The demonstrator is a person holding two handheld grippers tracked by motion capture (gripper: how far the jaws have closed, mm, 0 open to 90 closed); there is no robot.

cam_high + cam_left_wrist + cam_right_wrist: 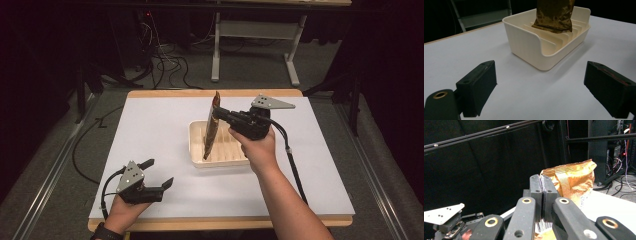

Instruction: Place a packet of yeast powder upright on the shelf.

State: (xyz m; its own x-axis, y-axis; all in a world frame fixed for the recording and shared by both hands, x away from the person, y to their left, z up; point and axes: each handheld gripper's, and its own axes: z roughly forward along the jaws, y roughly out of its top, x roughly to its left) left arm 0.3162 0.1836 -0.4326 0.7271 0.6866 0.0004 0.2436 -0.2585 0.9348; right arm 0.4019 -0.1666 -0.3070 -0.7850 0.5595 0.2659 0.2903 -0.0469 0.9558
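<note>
We find the right gripper (218,114) clamped shut on the upper edge of a gold foil packet (210,131), its pads pressed together over the crimped seal. The packet hangs upright below the jaws, its lower end down among the ribs of the cream tray (196,147), which sits directly under that gripper. From the left gripper view we cannot tell whether the packet (554,15) rests on the tray (529,45) floor or hangs just above it. The left gripper (159,175) rests on the table (150,130), jaws spread wide and holding nothing, with the tray ahead of it. We judge the placing nearly done: 1 step remains, releasing the packet.
</note>
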